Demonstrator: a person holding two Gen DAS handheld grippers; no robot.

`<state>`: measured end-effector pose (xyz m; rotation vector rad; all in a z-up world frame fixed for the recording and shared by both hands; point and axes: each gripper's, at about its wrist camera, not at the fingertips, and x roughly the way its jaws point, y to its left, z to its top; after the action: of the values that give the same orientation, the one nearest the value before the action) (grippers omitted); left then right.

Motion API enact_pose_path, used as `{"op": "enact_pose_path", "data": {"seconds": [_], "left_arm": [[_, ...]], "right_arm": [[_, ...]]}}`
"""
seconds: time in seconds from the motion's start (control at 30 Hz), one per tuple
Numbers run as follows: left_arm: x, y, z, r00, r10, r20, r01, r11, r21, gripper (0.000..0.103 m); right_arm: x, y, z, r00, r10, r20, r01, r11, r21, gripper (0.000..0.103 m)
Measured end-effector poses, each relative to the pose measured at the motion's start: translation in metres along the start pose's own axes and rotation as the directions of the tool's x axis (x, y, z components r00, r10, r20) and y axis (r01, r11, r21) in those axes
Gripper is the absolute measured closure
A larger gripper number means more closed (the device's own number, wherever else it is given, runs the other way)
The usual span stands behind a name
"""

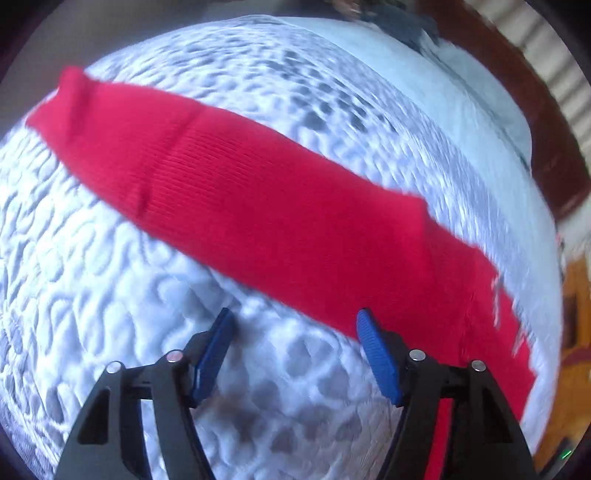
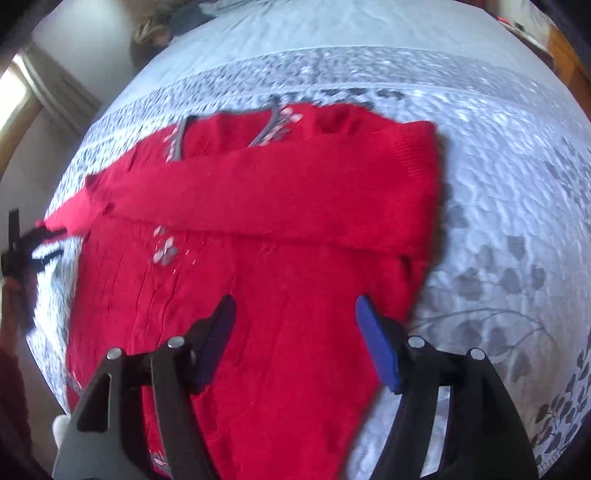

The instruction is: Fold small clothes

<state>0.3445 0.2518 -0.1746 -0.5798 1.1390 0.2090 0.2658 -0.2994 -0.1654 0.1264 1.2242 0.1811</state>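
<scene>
A small red knit sweater with grey and white flower trim lies flat on the quilted bedspread. One sleeve is folded across its chest. In the left wrist view a long red sleeve stretches diagonally over the bedspread. My left gripper is open and empty, just short of the sleeve's near edge. My right gripper is open and empty above the sweater's lower body. The other gripper shows blurred at the left edge of the right wrist view, by the sleeve's cuff.
The bed has a white quilt with grey leaf patterns. A dark wooden headboard or frame runs along the far right. Dark items lie at the bed's far end. A wall and window frame are at left.
</scene>
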Motion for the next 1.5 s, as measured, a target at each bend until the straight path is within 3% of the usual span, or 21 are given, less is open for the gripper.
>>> {"op": "enact_pose_path", "data": {"seconds": [0.1, 0.17, 0.23, 0.37, 0.5, 0.67, 0.83, 0.9, 1.0, 1.17, 1.3, 1.4, 1.5], "left_arm": [[-0.003, 0.023, 0.022, 0.999, -0.037, 0.04, 0.041, 0.992, -0.117, 0.036], [0.0, 0.037, 0.036, 0.997, -0.059, 0.05, 0.067, 0.981, -0.184, 0.036], [0.002, 0.047, 0.046, 0.995, -0.063, 0.08, 0.081, 0.968, -0.24, 0.037], [-0.002, 0.067, 0.069, 0.991, 0.0, 0.137, 0.034, 0.968, -0.25, 0.039], [-0.008, 0.102, 0.095, 0.985, 0.015, 0.173, 0.04, 0.951, -0.307, 0.041], [-0.016, 0.138, 0.119, 0.978, 0.036, 0.207, 0.038, 0.939, -0.343, 0.042], [-0.013, 0.146, 0.129, 0.977, 0.075, 0.197, -0.007, 0.946, -0.325, 0.063], [-0.012, 0.145, 0.131, 0.975, 0.106, 0.195, -0.041, 0.95, -0.31, 0.08], [-0.019, 0.147, 0.128, 0.967, 0.133, 0.217, -0.063, 0.951, -0.302, 0.097], [-0.049, 0.106, 0.122, 0.934, 0.108, 0.34, -0.04, 0.979, -0.202, 0.098], [-0.071, 0.031, 0.106, 0.916, -0.043, 0.398, 0.054, 0.998, -0.016, 0.099], [-0.082, -0.032, 0.083, 0.908, -0.114, 0.403, 0.058, 0.987, 0.15, 0.099], [-0.083, -0.095, 0.051, 0.911, -0.17, 0.375, 0.055, 0.953, 0.298, 0.099]], "right_arm": [[0.023, 0.007, -0.01, 1.0, -0.001, -0.025, 0.001, 1.0, 0.002, 0.031], [0.032, 0.008, -0.018, 1.0, -0.004, -0.015, 0.004, 1.0, 0.005, 0.025], [0.036, 0.015, -0.025, 1.0, -0.008, 0.01, 0.008, 0.999, -0.036, 0.013], [0.042, 0.03, -0.031, 0.997, -0.077, 0.03, 0.08, 0.99, -0.119, 0.007], [0.045, 0.022, -0.025, 1.0, -0.026, 0.004, 0.026, 0.998, -0.064, 0.003], [0.05, 0.029, -0.024, 0.998, -0.069, 0.003, 0.069, 0.994, -0.081, 0.002], [0.051, 0.029, -0.023, 0.998, -0.066, 0.011, 0.066, 0.995, -0.073, 0.002], [0.051, 0.031, -0.024, 0.997, -0.073, 0.012, 0.074, 0.994, -0.082, 0.002], [0.05, 0.031, -0.024, 0.997, -0.071, 0.012, 0.071, 0.994, -0.082, 0.002], [0.049, 0.031, -0.024, 0.998, -0.061, 0.02, 0.062, 0.994, -0.085, 0.002], [0.042, 0.024, -0.027, 0.999, -0.041, 0.025, 0.043, 0.996, -0.074, 0.002], [0.037, 0.021, -0.026, 0.999, -0.013, 0.034, 0.014, 0.999, -0.051, 0.002], [0.027, 0.018, -0.027, 0.998, 0.037, 0.049, -0.036, 0.999, -0.016, 0.002]]}}
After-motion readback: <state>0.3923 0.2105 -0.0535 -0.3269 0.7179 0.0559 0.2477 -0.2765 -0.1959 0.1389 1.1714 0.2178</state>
